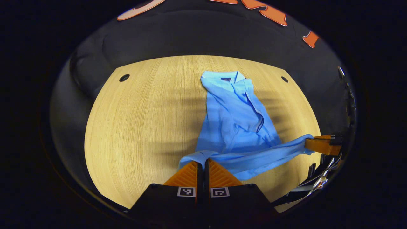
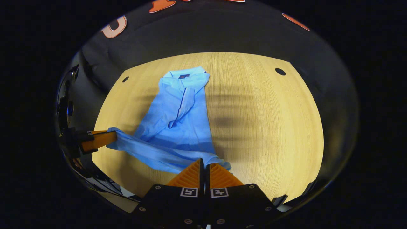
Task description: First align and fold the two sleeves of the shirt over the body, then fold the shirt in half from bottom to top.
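Already past sleeve folding, seemingly | lying collar-far on pale wooden desk (image 1: 136, 127): light blue polo shirt (image 1: 235, 124) | pinching both hem corners, lifted: left gripper (image 1: 203, 165), right gripper (image 2: 205, 167) | remaining: carrying hem up toward collar.

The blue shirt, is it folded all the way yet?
Partly. The blue shirt lies narrow, sleeves folded over its body, collar far away. The left gripper and right gripper pinch its lifted bottom hem; the halfway fold isn't done.
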### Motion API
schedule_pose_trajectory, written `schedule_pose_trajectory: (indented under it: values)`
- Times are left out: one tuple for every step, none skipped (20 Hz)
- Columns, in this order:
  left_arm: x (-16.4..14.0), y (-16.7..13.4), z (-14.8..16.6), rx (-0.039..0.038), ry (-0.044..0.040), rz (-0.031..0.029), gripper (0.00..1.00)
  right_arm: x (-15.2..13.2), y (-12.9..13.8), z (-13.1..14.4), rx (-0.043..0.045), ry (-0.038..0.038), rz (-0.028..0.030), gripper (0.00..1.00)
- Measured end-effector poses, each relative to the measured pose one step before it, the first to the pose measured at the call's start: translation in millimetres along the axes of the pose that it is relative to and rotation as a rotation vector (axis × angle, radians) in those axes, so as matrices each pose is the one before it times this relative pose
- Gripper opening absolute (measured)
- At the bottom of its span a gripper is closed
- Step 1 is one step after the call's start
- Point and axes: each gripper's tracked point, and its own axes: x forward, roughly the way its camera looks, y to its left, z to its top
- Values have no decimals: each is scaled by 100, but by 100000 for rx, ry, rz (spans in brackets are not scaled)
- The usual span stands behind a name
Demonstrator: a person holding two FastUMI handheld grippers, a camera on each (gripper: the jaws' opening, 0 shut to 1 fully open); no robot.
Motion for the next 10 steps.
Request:
schedule_pose_trajectory:
  values:
    - [266, 480, 1839, 816, -498, -55, 4, 296, -132, 978, -1746, -1115, -690, 0]
    - [370, -345, 783, 940, -526, -165, 4, 187, -165, 954, -1561, -1116, -728, 0]
    - [338, 70, 796, 1071, -480, 143, 3, -6, -126, 1109, -1055, -1141, -459, 0]
    - [205, 211, 699, 1261, -767, 607, 3, 85, -169, 959, -242, -891, -204, 1]
    - [270, 289, 834, 989, -1293, 861, 3, 160, -101, 914, 253, -1269, -377, 1]
    - [238, 139, 869, 233, -1088, 389, 4, 385, -165, 925, 285, -1025, -318, 0]
    - [422, 2, 819, -425, -1041, -60, 4, 455, -300, 752, 241, -883, -702, 0]
    - [213, 181, 922, -877, -1012, -10, 3, 175, -273, 837, 716, -736, -420, 0]
    - [356, 202, 864, -785, -1179, 220, 3, 474, 35, 950, 1291, -671, 59, 0]
    - [527, 346, 1004, -634, -962, 755, 3, 474, -25, 958, 1107, -1168, 190, 0]
